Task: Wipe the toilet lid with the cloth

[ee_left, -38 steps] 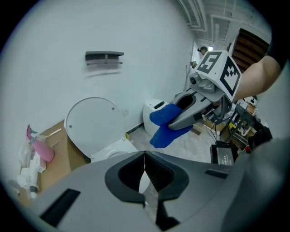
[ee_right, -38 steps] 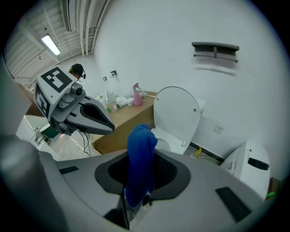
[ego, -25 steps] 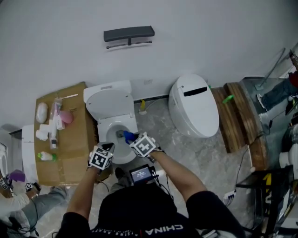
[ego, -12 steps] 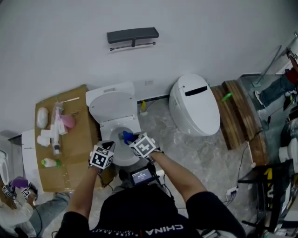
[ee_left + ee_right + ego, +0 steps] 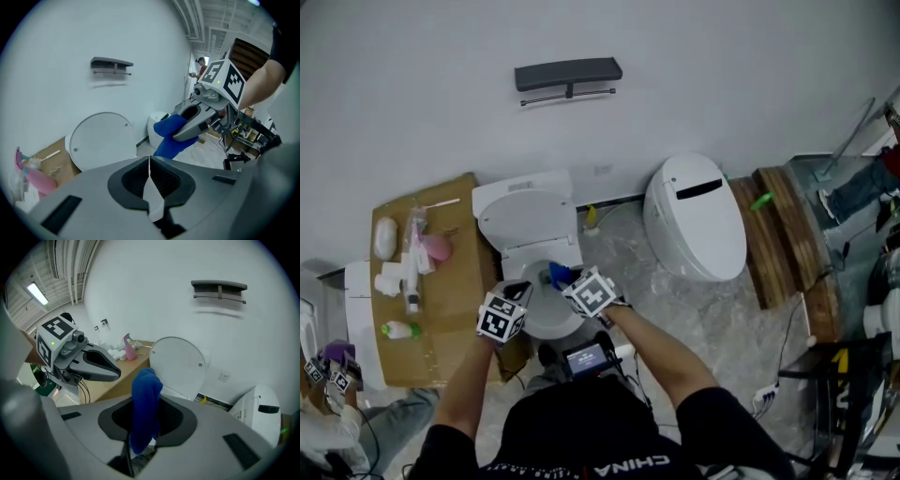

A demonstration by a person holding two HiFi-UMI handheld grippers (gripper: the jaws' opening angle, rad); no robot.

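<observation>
The right gripper (image 5: 143, 430) clamps the blue cloth (image 5: 146, 397); the toilet lid (image 5: 180, 364) stands raised at the toilet's rear edge, just ahead of the cloth, not touching; the left gripper (image 5: 150, 187) is closed, empty.

The left forearm (image 5: 472, 380) and right forearm (image 5: 661, 354) reach forward and down, side by side. The left gripper (image 5: 516, 292) has its jaws pressed together, empty. The right gripper (image 5: 558, 277), just beside it, is clamped on the blue cloth (image 5: 143, 399).
</observation>
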